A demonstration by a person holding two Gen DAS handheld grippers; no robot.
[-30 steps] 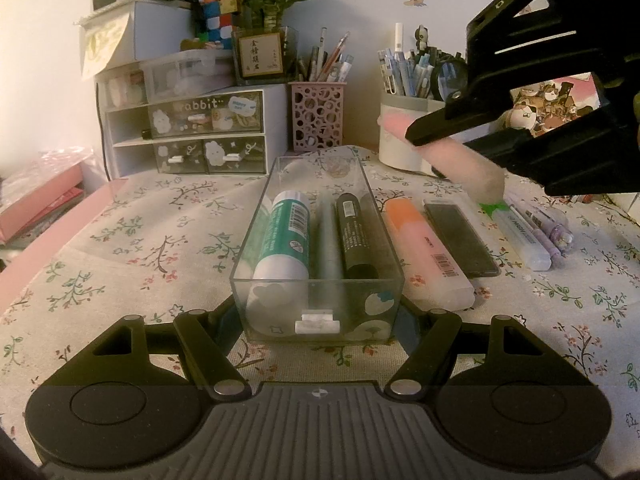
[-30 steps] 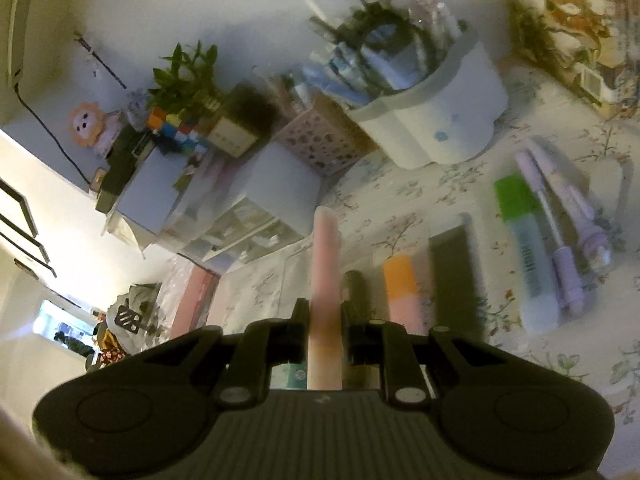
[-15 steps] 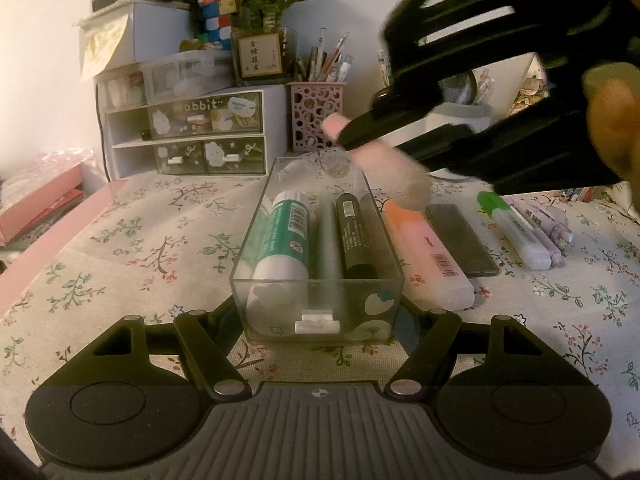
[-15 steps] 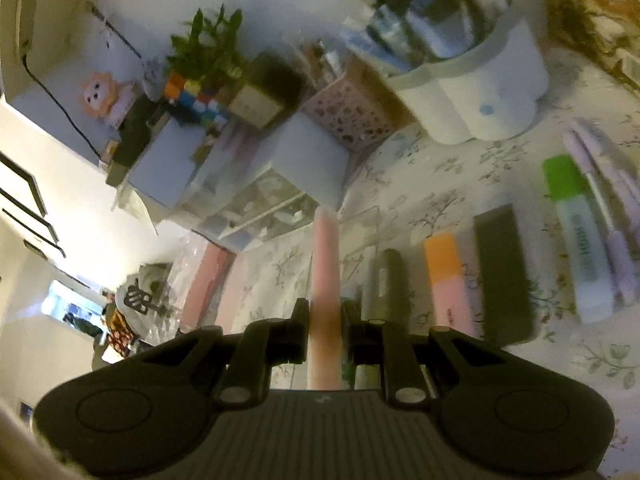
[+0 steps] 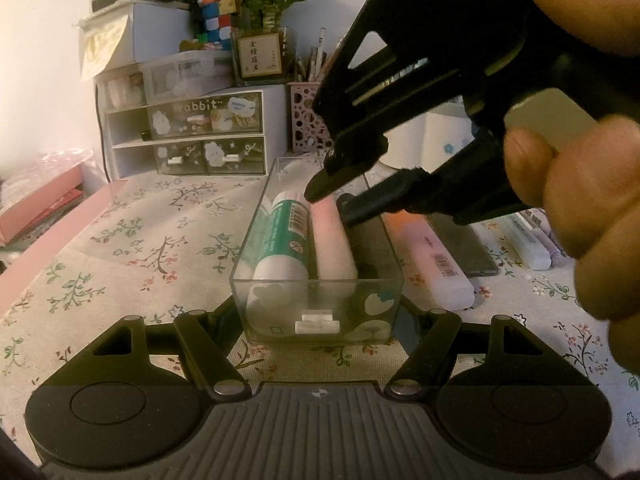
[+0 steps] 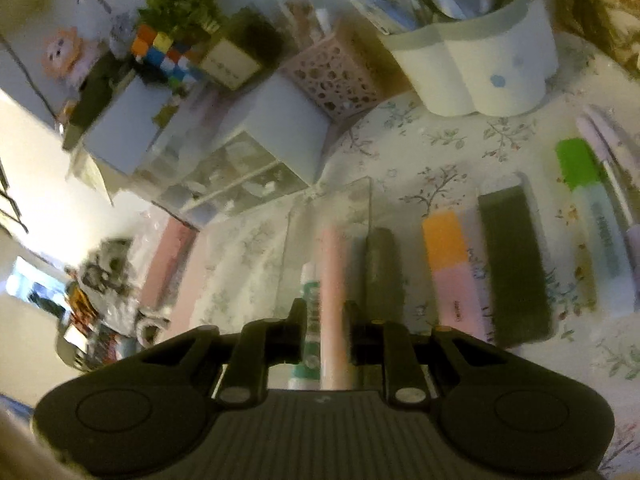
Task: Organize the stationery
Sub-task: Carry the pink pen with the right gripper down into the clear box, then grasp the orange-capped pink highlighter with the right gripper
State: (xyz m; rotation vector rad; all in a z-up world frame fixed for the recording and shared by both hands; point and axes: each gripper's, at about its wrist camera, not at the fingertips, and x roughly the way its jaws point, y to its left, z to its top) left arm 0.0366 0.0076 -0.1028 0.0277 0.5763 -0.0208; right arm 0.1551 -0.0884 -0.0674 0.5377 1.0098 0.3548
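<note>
A clear plastic box (image 5: 318,322) sits between the fingers of my left gripper (image 5: 316,316), which is shut on its near end. In the box lie a green-and-white glue stick (image 5: 282,240), a pink stick (image 5: 332,246) and a dark marker (image 5: 370,236). My right gripper (image 5: 326,196) hovers over the box from the right. Its fingers stand slightly apart on either side of the pink stick (image 6: 332,280), which lies in the box between the glue stick (image 6: 310,308) and the dark marker (image 6: 380,264).
On the flowered cloth right of the box lie an orange-and-pink case (image 6: 452,264), a dark case (image 6: 512,260), a green-capped highlighter (image 6: 588,208) and purple pens (image 6: 612,148). A white pen holder (image 6: 480,64), a pink mesh holder (image 6: 336,80) and a drawer unit (image 5: 188,136) stand behind.
My right gripper came left and down with the pink stick, which now lies in the box. The jaws have parted slightly. The left gripper and box stayed still.
</note>
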